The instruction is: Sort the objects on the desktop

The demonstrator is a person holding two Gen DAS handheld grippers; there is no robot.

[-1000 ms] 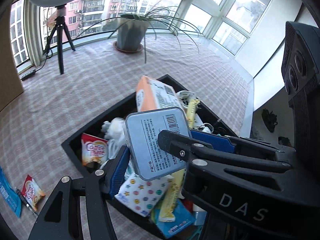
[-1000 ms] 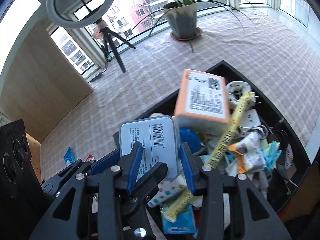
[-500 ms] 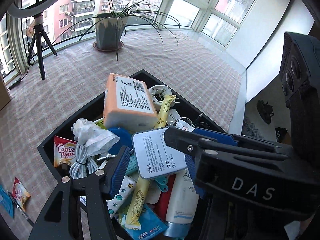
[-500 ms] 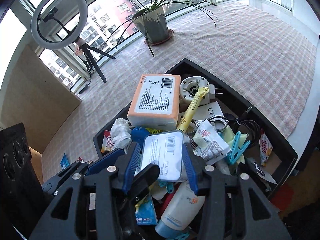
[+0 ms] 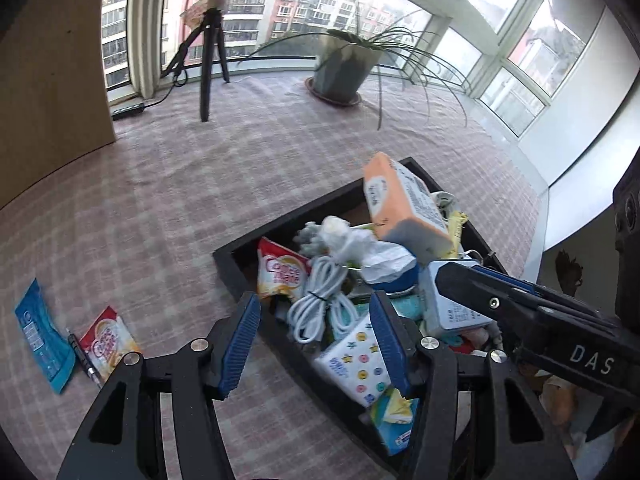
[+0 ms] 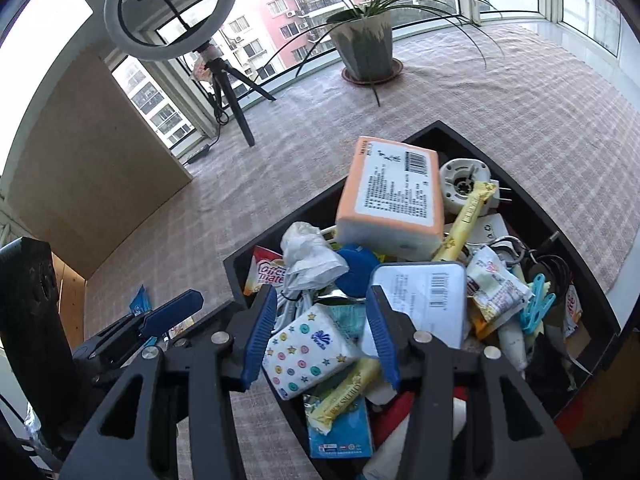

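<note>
A black tray (image 6: 520,184) is heaped with small objects. On the heap lies a silver-blue tin (image 6: 424,300), label up, just right of my right gripper (image 6: 320,336). That gripper's jaws are opening; below them is a dotted tissue pack (image 6: 308,350), which the pads do not press. An orange box (image 6: 392,196) leans at the tray's back. My left gripper (image 5: 314,344) hangs open over the tray's near-left rim (image 5: 240,272) and a coiled white cable (image 5: 320,300), holding nothing. A blue sachet (image 5: 40,336), a creamer sachet (image 5: 106,340) and a pen (image 5: 82,354) lie on the cloth to the left.
A potted plant (image 6: 366,48) and a ring light on a tripod (image 6: 160,12) stand at the back by the windows. A wooden board (image 6: 80,168) leans at the left. The checked tablecloth (image 5: 160,208) spreads left of the tray. The table's edge runs close behind the tray on the right.
The tin was between the right gripper's pads; now it lies in the tray beside them, let go. Both grippers have shifted left, the left one out to the tray's rim.
</note>
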